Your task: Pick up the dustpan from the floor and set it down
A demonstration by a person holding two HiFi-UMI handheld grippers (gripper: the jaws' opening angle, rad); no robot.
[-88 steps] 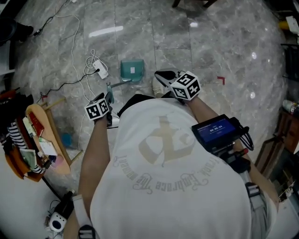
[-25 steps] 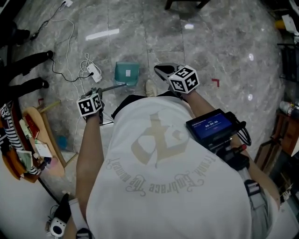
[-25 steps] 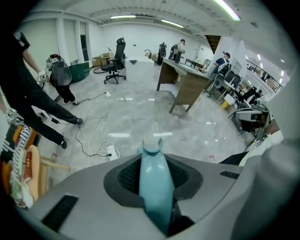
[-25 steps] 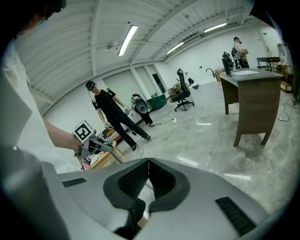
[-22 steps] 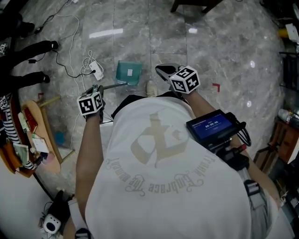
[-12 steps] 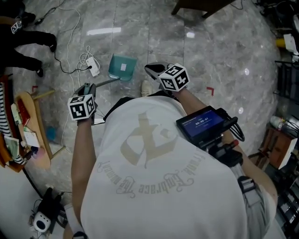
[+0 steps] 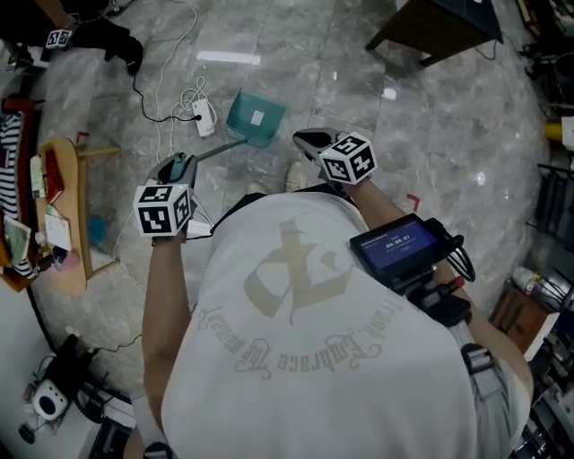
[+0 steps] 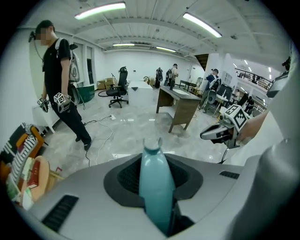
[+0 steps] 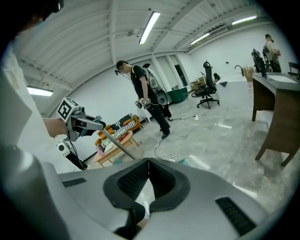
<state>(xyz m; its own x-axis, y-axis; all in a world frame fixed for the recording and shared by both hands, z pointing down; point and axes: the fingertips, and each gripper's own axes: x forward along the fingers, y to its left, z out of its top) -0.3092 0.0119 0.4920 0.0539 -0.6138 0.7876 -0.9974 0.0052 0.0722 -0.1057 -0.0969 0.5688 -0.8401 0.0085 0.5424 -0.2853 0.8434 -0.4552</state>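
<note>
The teal dustpan (image 7: 256, 118) hangs tilted over the grey floor, its thin grey rod (image 7: 218, 148) running back to a teal grip (image 8: 154, 187). My left gripper (image 7: 177, 168) is shut on that grip, which fills the space between its jaws and pokes out past the tips. In the right gripper view the left gripper (image 9: 86, 124) holds the rod (image 9: 117, 143) slanting down; the pan is mostly hidden there. My right gripper (image 7: 311, 140) hovers to the right of the pan, jaws shut with nothing in them, and it also shows in the left gripper view (image 8: 218, 133).
A white power strip (image 7: 204, 115) with looped cables lies left of the pan. A wooden rack (image 7: 63, 215) full of items stands at the far left. A dark desk (image 7: 439, 27) is at the top right. My shoe (image 7: 296, 175) is below the pan. A person (image 8: 58, 93) stands nearby.
The left gripper has risen with the handle in it, and the pan has come up off the floor and tilted. The right gripper has shifted only slightly.
</note>
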